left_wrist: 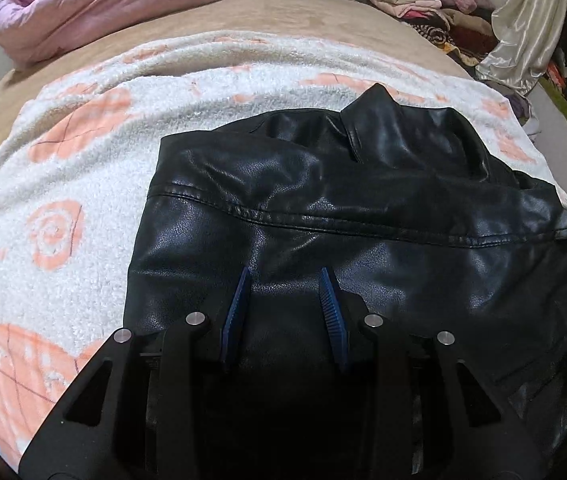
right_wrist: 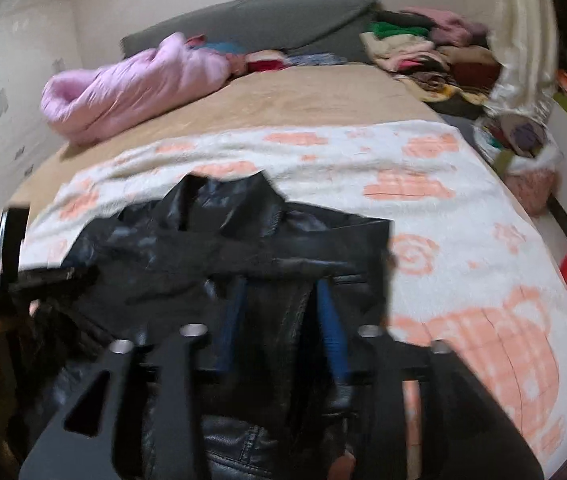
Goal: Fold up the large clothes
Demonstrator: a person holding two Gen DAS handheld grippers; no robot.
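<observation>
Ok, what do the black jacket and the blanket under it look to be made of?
Black jacket: looks like leather or faux leather; which one can't be told. Signs: glossy sheen, fine pebbled grain, a stitched seam across it, stiff creases.

Blanket: looks like plush fleece, white with peach shapes. Signs: fuzzy, matte pile and soft ripples near its far edge.

One black jacket [left_wrist: 363, 208], one patterned blanket [left_wrist: 83, 184], one pink quilt [left_wrist: 95, 4].
</observation>
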